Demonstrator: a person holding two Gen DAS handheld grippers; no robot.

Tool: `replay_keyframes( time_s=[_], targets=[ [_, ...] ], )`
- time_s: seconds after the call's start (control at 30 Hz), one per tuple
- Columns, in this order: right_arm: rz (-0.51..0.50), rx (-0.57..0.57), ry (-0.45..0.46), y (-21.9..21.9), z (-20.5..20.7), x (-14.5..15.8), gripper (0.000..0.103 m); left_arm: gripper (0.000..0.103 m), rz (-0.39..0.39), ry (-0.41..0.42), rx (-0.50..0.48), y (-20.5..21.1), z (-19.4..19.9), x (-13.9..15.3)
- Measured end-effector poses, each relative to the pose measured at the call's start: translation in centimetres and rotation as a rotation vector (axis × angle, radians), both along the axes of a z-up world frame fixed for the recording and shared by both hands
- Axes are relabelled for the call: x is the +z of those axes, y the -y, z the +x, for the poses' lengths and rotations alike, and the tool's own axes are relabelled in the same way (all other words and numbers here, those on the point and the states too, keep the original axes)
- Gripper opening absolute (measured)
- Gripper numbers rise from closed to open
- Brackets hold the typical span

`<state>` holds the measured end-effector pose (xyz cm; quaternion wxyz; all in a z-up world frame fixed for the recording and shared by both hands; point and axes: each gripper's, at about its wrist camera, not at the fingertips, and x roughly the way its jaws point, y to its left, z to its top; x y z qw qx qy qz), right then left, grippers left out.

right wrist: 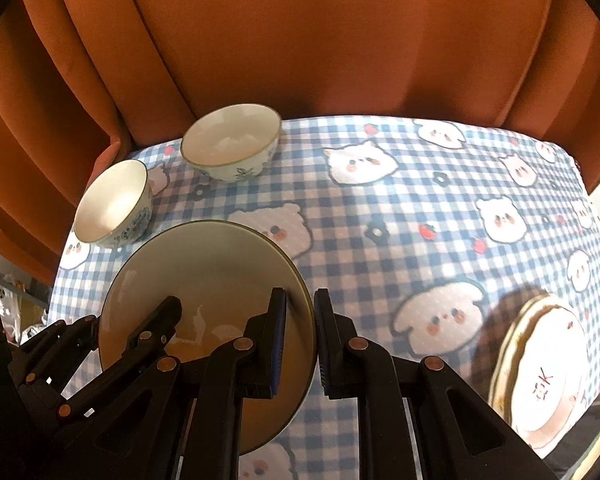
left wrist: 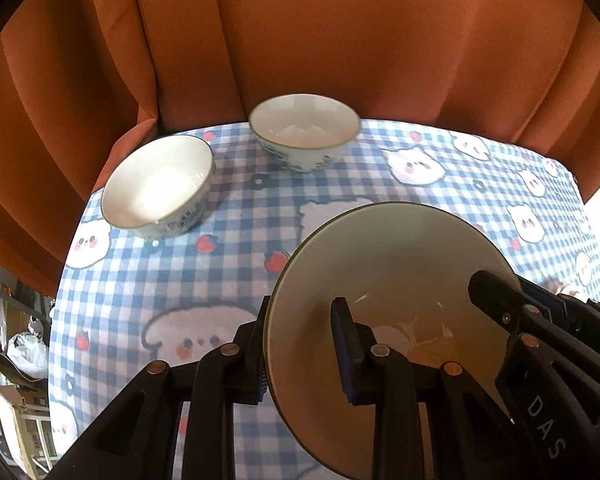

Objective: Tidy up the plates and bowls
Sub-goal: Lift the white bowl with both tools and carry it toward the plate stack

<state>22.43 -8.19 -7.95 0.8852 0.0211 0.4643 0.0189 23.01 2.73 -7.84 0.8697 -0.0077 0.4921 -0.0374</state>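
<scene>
Holding one plate [left wrist: 388, 280] between both tools here, off the worktop [left wrist: 228, 240] and tilted up on edge. The left gripper [left wrist: 304, 352] has its jaws pinching the plate's left rim, one finger outside and one inside the dish. The right gripper [right wrist: 300, 344] does the same on the opposite rim, jaws pressed close with only the thin plate edge between them. So it's a two-sided carry, and in each wrist view you can see the other tool reaching in over the plate's face.

The plate is plain cream with a thin dark rim line, and its glossy middle shows some reflections.

On the worktop, which has a blue-and-white checked cloth with little cartoon animal faces and strawberries, two bowls sit at the far left. The nearer bowl [left wrist: 158, 184] is by the left edge, and the farther bowl [left wrist: 304, 128] sits by the back edge, a bit to its right. Both are upright, white inside with blue pattern outside, and apart from each other.

Over on the near right corner there's another plate [right wrist: 540, 364] with a gold rim and red characters on it, lying on the cloth, well apart from the bowls.

An orange curtain [left wrist: 340, 40] hangs behind everything.
</scene>
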Motion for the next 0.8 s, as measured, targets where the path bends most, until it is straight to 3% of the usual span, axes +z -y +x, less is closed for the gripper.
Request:
replay_keyframes(
  time_s=[0.47,0.8],
  targets=[
    [0.033,-0.007,-0.021,6.4,-6.4,-2.1,0.017,0.026,0.030,-0.032,-0.025,6.9,-5.8,-1.5],
    [0.030,0.036,-0.052,10.1,-8.4,-4.2,0.017,0.026,0.050,-0.064,0.005,10.5,-8.3,-3.6]
  ],
)
